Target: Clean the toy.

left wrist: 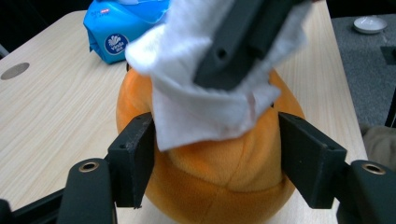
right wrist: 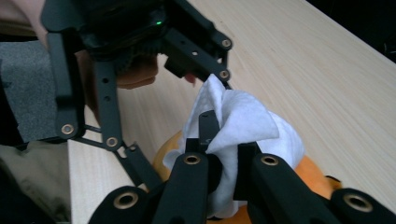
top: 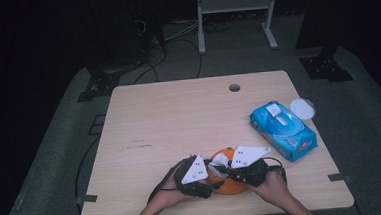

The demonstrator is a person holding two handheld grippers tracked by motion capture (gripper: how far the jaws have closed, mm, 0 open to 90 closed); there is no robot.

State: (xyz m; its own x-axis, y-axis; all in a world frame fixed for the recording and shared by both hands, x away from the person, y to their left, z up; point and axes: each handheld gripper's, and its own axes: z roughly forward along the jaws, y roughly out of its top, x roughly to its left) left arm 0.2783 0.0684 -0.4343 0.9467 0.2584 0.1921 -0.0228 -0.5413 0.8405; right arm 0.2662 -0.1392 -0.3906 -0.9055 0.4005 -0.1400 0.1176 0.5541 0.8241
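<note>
Risk: your left tool (left wrist: 215, 154) only pinches the soft orange plush (left wrist: 219, 177) at lower centre of frame, so hard strokes from your right tool (right wrist: 223, 154), clamped on the white wipe (right wrist: 243, 121), could squirm it loose.

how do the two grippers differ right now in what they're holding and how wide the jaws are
The left gripper has its jaws wide apart, one on each side of the orange plush; the right gripper is shut tight on a white wipe. The left steadies the plush, while the right presses the wipe onto its top. Both are black and hand-held.
</note>
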